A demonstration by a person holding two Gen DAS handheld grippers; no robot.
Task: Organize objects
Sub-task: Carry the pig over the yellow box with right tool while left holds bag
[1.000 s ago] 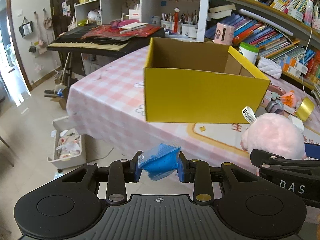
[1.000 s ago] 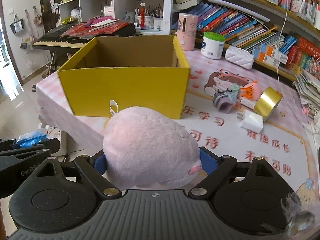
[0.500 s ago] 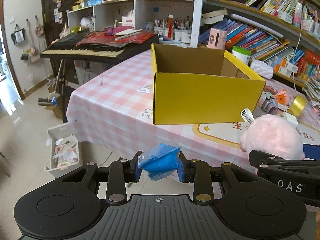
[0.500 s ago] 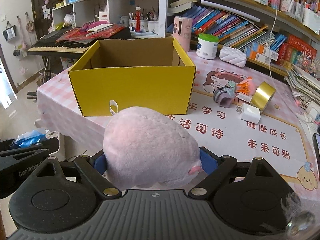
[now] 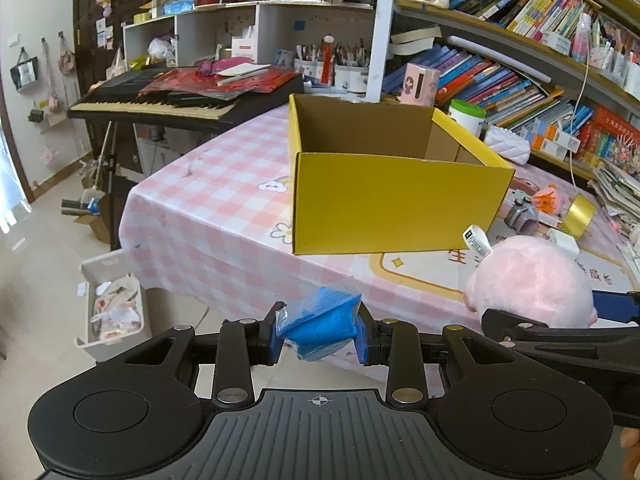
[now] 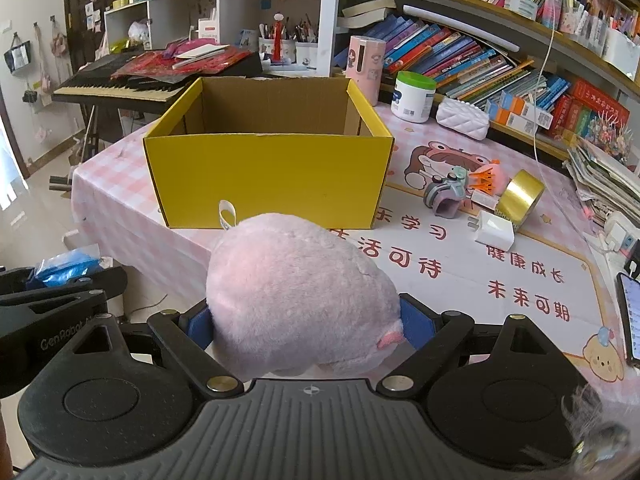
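The pink-checked table (image 6: 120, 168) carries a yellow box (image 6: 264, 180), gold tape roll (image 6: 520, 196), white charger (image 6: 494, 230) and printed mat (image 6: 460, 276).

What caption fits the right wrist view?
Right gripper holding a pink plush toy before an open yellow box on the table.

Clutter around the pink checked table

A black keyboard (image 6: 120, 86) piled with red papers stands behind the tablecloth (image 5: 208, 200). Slanting bookshelves (image 6: 480, 52) line the right wall, and pen cups (image 6: 280, 46) sit on the white shelf unit. A white bin (image 5: 110, 304) of scraps rests on the tiled floor.
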